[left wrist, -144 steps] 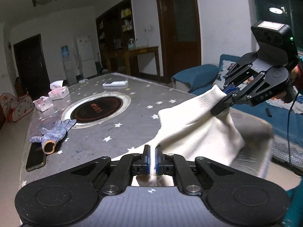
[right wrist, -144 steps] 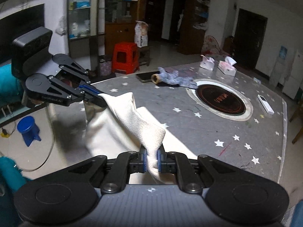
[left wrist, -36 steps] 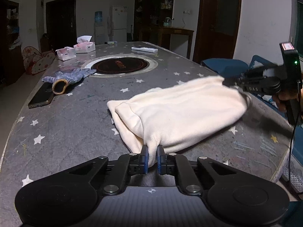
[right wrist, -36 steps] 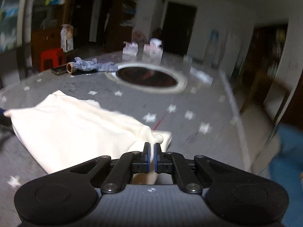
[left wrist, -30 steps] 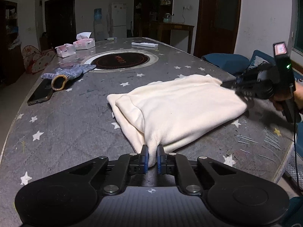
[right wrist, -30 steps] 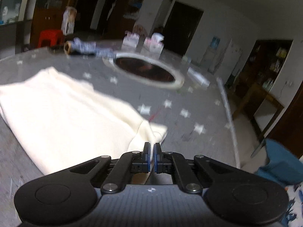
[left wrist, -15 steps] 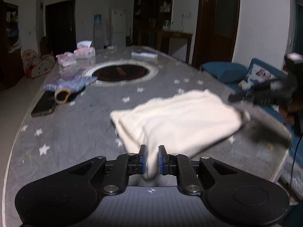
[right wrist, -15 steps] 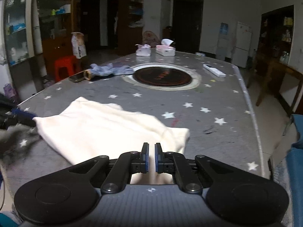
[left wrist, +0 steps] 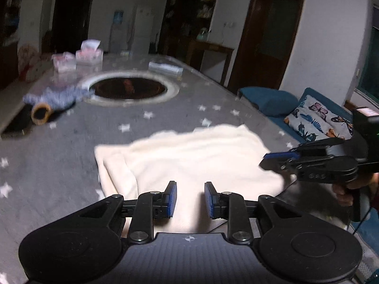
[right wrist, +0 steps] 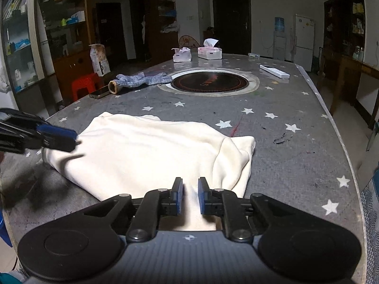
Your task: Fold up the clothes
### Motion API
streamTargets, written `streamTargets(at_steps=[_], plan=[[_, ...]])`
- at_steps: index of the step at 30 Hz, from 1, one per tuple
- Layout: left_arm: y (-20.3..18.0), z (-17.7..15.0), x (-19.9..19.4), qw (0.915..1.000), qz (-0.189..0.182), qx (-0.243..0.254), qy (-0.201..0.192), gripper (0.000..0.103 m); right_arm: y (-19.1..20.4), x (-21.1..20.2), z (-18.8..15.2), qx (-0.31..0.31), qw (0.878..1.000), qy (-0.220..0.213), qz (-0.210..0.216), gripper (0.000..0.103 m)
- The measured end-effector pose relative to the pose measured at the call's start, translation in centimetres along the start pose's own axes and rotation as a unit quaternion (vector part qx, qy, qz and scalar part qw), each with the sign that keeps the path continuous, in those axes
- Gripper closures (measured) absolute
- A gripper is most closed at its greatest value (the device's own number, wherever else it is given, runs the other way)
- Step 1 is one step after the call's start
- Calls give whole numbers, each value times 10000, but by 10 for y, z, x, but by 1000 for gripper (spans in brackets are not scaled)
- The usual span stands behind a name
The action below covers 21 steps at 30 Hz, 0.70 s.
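A cream garment (left wrist: 189,156) lies folded flat on the grey star-patterned table (left wrist: 59,165). It also shows in the right wrist view (right wrist: 146,151). My left gripper (left wrist: 190,200) is open and empty, hovering over the garment's near edge. My right gripper (right wrist: 190,195) is open and empty over the opposite edge. The right gripper shows at the garment's right end in the left wrist view (left wrist: 281,157). The left gripper shows at the garment's left end in the right wrist view (right wrist: 59,137).
A round black hotplate (right wrist: 209,81) is set in the table's middle. A blue work glove (right wrist: 139,80) and a phone (right wrist: 99,92) lie at the left edge. Tissue boxes (right wrist: 209,52) and a remote (right wrist: 274,71) sit at the far end. A blue sofa (left wrist: 308,116) stands beside the table.
Both grippers have opened and let go of the garment, which now lies flat on the table. Both have pulled back a little from its ends.
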State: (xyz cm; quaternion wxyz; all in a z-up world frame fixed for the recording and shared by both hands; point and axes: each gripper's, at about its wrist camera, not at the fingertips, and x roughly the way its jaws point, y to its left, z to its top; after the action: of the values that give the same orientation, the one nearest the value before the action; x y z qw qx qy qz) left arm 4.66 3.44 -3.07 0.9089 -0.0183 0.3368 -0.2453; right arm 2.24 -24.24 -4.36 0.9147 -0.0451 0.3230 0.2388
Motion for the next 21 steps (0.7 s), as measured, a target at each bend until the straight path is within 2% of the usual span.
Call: streamTargets(at_steps=[5, 13, 21], plan=[[15, -6, 1, 9996, -15, -277, 19, 76, -2, 2, -2, 7, 10000, -35, -23, 90], [11, -11, 0, 9997, 77, -219, -105, 76, -4, 4, 8, 260, 9997, 9, -46, 90], [1, -14, 1, 9996, 132, -117, -217, 60, 6, 22, 39, 155, 9997, -174, -40, 77]])
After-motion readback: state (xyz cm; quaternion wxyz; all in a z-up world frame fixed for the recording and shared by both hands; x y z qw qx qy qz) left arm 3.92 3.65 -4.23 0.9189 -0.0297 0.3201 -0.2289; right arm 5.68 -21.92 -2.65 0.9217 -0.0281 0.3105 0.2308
